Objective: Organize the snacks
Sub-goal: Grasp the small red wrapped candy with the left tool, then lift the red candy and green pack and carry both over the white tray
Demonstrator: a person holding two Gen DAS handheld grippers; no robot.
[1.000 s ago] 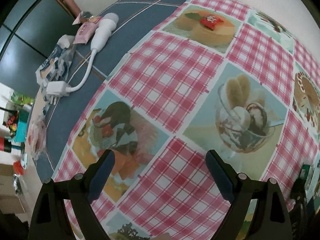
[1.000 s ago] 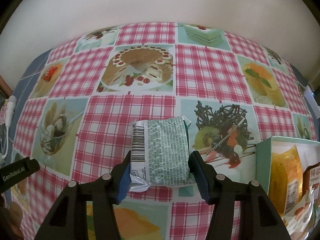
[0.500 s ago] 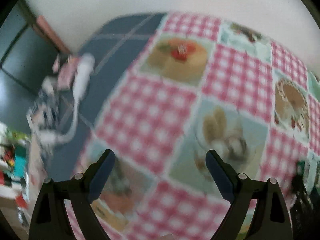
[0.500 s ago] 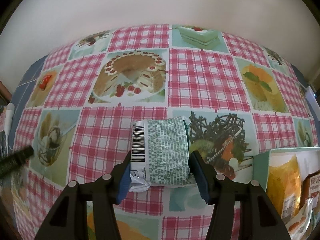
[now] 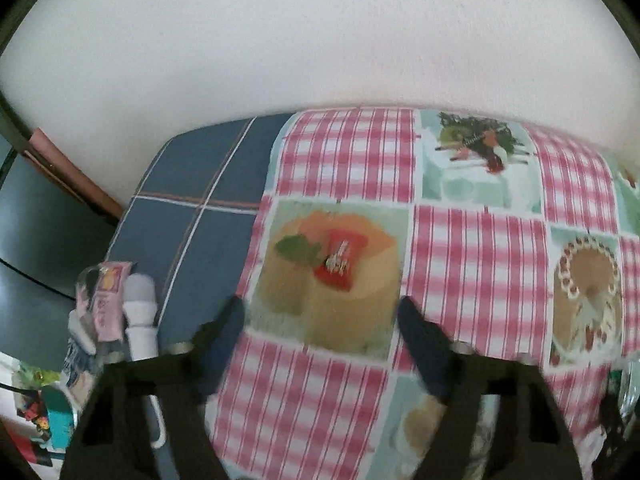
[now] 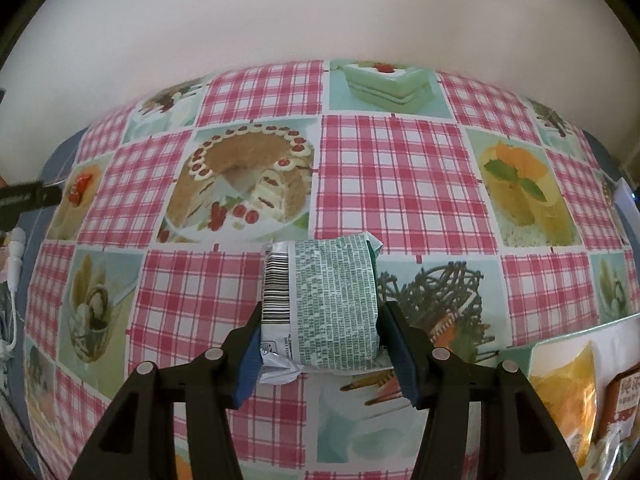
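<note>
Red candy (image 5: 339, 258) nearer than before

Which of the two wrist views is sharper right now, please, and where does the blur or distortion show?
Right wrist view: sharp, the barcode on the green snack packet readable between the right gripper jaws. Left wrist view: motion-smeared; the left gripper, its jaws closing on nothing, and the red candy wrapper look soft. Both views: fisheye bends the tablecloth edges; even, soft light, no glare.
</note>
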